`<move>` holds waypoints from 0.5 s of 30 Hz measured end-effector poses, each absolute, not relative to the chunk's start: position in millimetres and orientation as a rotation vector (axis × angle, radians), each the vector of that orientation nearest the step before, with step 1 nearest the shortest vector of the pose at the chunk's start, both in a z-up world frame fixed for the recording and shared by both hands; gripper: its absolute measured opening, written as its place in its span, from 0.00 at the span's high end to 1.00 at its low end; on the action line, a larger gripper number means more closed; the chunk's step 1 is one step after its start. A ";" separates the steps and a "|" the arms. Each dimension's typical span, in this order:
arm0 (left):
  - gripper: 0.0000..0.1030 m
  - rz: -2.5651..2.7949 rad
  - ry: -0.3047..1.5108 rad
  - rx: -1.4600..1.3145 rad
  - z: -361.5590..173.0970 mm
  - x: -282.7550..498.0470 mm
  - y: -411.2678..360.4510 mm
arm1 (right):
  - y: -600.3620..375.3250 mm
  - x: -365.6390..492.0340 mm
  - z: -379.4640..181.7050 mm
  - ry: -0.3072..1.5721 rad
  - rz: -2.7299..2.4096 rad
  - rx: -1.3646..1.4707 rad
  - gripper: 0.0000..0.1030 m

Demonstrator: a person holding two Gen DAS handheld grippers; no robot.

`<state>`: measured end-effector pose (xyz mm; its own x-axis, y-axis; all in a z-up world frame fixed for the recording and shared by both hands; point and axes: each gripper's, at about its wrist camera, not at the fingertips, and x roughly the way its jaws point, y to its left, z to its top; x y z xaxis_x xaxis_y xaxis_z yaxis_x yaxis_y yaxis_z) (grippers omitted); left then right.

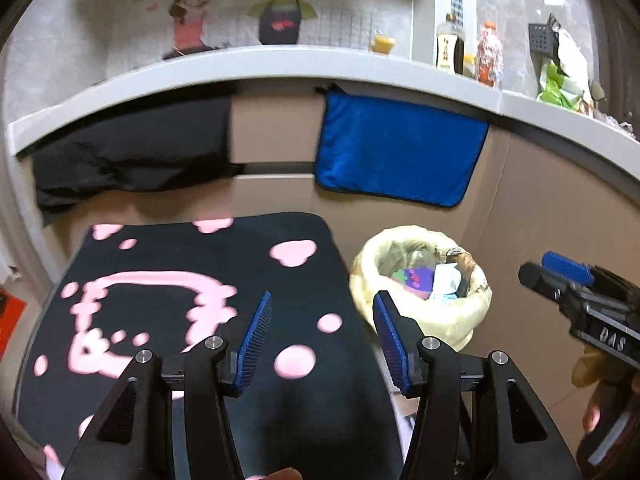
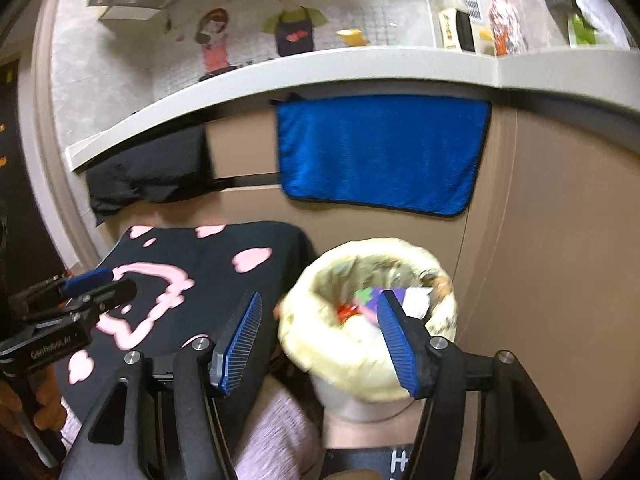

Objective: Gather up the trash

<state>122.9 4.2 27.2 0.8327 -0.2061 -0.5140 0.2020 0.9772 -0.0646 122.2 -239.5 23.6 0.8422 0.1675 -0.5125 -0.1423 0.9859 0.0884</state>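
Bin (image 2: pixel 320 344), bag-lined, holding colourful wrappers (image 1: pixel 416 280); left gripper (image 1: pixel 322 328) and right gripper (image 2: pixel 318 332) both hovering released, grasping nothing.

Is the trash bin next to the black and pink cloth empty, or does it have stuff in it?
Not empty. The lined trash bin holds a purple wrapper and crumpled white paper; how full it is below them cannot be told.

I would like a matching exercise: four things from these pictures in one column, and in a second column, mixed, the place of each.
Things:
1. towel
2. bin
3. bottles
4. black cloth with pink shapes

Places:
A. on the counter top
B. left of the bin
C. hanging below the counter edge
D. on the floor by the cabinet

Pairs: 1-C, 2-D, 3-A, 4-B
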 end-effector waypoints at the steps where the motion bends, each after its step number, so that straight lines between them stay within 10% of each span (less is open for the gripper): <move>1: 0.48 -0.206 0.531 -0.006 29.1 112.9 7.7 | -234.0 111.8 24.1 0.541 0.167 0.044 0.44; 15: 0.47 -0.130 0.417 -0.046 30.8 -2.2 29.8 | -173.5 -6.5 28.4 0.440 0.137 -0.054 0.41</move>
<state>-2.2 29.8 30.8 0.9063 -0.1356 -0.4004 0.1166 0.9906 -0.0716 -6.5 -173.5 28.4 0.8956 0.1205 -0.4281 -0.1438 0.9894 -0.0224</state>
